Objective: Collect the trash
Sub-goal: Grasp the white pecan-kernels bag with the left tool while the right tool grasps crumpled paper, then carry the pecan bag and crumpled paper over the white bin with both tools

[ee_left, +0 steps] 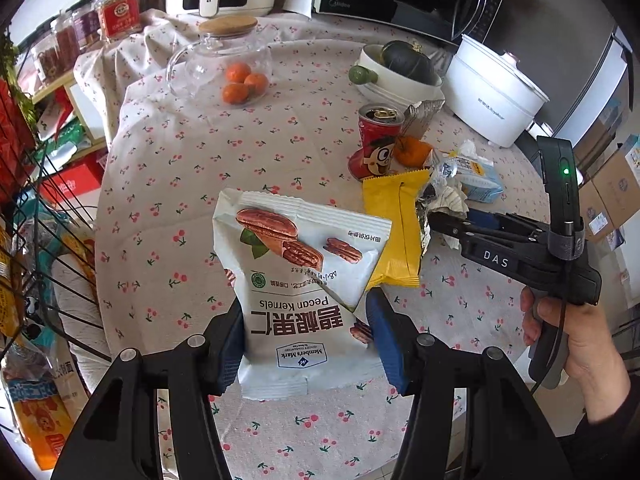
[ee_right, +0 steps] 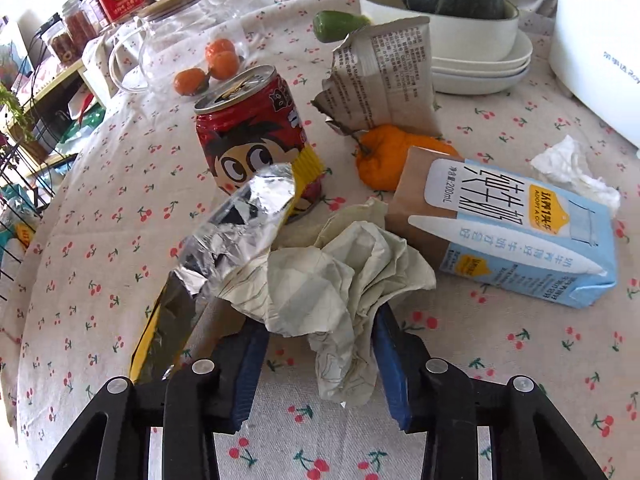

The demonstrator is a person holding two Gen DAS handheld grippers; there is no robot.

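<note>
In the left wrist view my left gripper [ee_left: 306, 336] is shut on a white pecan-kernel bag [ee_left: 296, 280], held above the cherry-print tablecloth [ee_left: 168, 184]. A yellow wrapper [ee_left: 396, 224], a red drink can [ee_left: 376, 140] and a blue milk carton [ee_left: 480, 180] lie to the right. In the right wrist view my right gripper [ee_right: 320, 356] straddles a crumpled paper wad [ee_right: 332, 292]; the jaws touch its sides. A foil-lined yellow wrapper [ee_right: 236, 232] lies at its left. The red can [ee_right: 256, 132], milk carton [ee_right: 512, 232] and a torn paper packet [ee_right: 384, 76] stand beyond.
A glass teapot [ee_left: 220, 60] with tangerines behind it, a bowl with a green squash [ee_left: 404, 68], a white cooker [ee_left: 492, 88], a tangerine [ee_right: 384, 156] and a tissue [ee_right: 572, 168] share the table. Wire rack and shelves stand at left [ee_left: 44, 208].
</note>
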